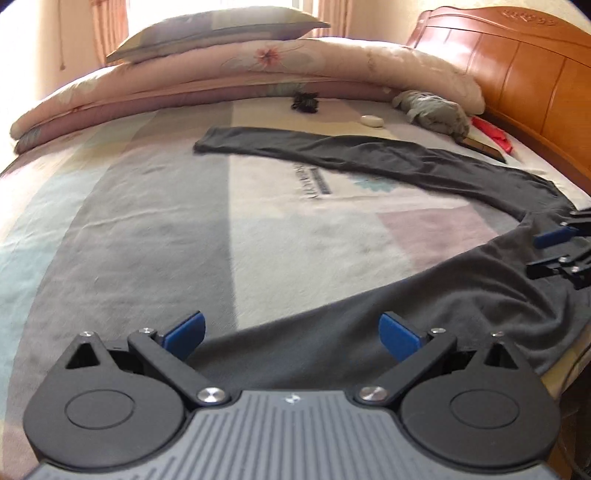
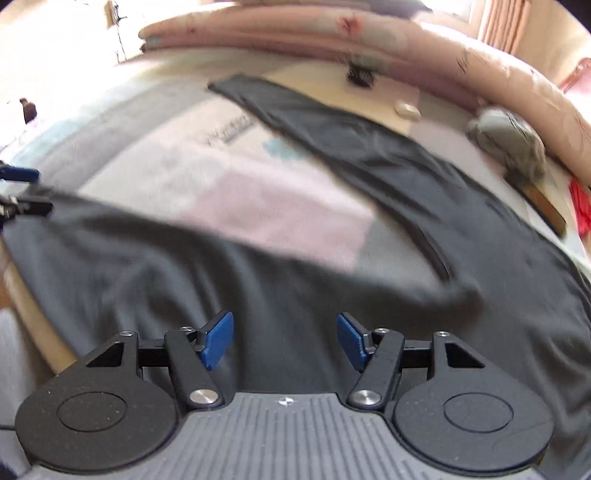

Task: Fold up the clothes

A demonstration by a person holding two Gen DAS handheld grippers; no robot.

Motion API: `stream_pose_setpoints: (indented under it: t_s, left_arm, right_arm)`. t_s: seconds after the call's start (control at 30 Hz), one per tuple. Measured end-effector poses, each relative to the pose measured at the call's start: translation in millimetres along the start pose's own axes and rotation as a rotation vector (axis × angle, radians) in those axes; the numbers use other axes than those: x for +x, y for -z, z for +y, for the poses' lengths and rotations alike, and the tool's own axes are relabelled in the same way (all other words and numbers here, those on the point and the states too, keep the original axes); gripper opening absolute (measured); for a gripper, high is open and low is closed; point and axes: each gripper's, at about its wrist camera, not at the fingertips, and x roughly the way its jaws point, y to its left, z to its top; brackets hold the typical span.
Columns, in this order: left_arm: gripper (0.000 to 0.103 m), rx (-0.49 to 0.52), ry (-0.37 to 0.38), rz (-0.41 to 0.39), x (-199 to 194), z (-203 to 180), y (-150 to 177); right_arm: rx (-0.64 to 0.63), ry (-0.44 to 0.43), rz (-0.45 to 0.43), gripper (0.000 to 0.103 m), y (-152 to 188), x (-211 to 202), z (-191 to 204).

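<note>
Your left gripper and right gripper both gape empty over the dark grey cotton trousers, spread flat on the bed for folding.

A bed carries a sheet of pale blocks in grey, pink, cream and light blue, with a line of dark lettering near its middle. Along the far side lies a folded pink quilt with a flower print, and a pillow rests on top of it. A wooden headboard stands at the right. Near the quilt's edge sit a small black tangled thing, a small white oval thing and a crumpled grey-green bundle. Just beside the bundle lie something red and a flat dark thing.
</note>
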Motion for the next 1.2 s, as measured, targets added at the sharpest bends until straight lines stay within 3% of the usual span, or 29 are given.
stream_pose_setpoints:
  t_s: [0.1,0.2,0.33,0.4,0.47,0.53,0.6,0.67,0.73,0.83,0.9,1.0,1.07,1.2]
  left_arm:
    - [0.101,0.086,0.075,-0.011,17.0,-29.8,-6.1]
    - [0.100,0.095,0.119,0.054,29.2,-40.9,5.9]
    - [0.101,0.106,0.117,0.138,22.6,-35.8,38.5]
    - [0.101,0.175,0.109,0.169,17.3,-40.6,36.1]
    - [0.101,0.188,0.143,0.117,13.6,-44.9,18.9]
    - [0.101,0.197,0.178,0.069,10.8,-49.3,1.6]
    - [0.101,0.173,0.217,0.043,17.2,-55.1,-15.8]
    - [0.101,0.143,0.272,0.046,26.9,-59.5,-22.2]
    - [0.101,0.110,0.324,0.089,37.6,-60.8,-19.9]
    - [0.100,0.055,0.342,0.209,54.0,-51.3,1.0]
    - [0.101,0.072,0.341,0.195,46.0,-47.0,5.4]
    - [0.100,0.087,0.316,0.158,32.6,-44.2,-2.0]
    - [0.101,0.081,0.317,0.154,30.1,-43.2,-4.6]
    - [0.101,0.053,0.328,0.214,35.9,-40.6,2.0]
  right_arm:
    - [-0.022,-0.072,-0.025,0.067,-13.1,23.3,18.8]
    - [-0.036,-0.117,0.024,0.068,3.2,35.0,28.4]
    - [-0.030,-0.141,0.063,0.072,40.5,8.0,20.0]
    - [-0.051,-0.170,0.107,0.072,40.6,-0.1,12.9]
    - [-0.053,-0.190,0.123,0.071,28.3,-2.9,5.9]
    - [-0.052,-0.184,0.058,0.071,8.2,-2.0,-0.3]
    - [-0.040,-0.196,-0.001,0.071,-10.4,2.9,-5.2]
    - [0.001,-0.248,-0.006,0.071,-20.2,15.4,-10.2]
    - [0.029,-0.287,0.042,0.071,-12.0,28.1,-13.1]
    - [0.037,-0.326,0.077,0.072,5.9,31.5,-18.6]
    - [0.064,-0.348,0.103,0.071,3.7,23.8,-27.5]
    - [0.043,-0.315,0.049,0.065,-14.7,14.5,-34.5]
    - [-0.039,-0.281,0.003,0.046,-34.6,15.8,-29.1]
    - [-0.159,-0.298,-0.017,0.046,-62.5,40.7,-8.2]
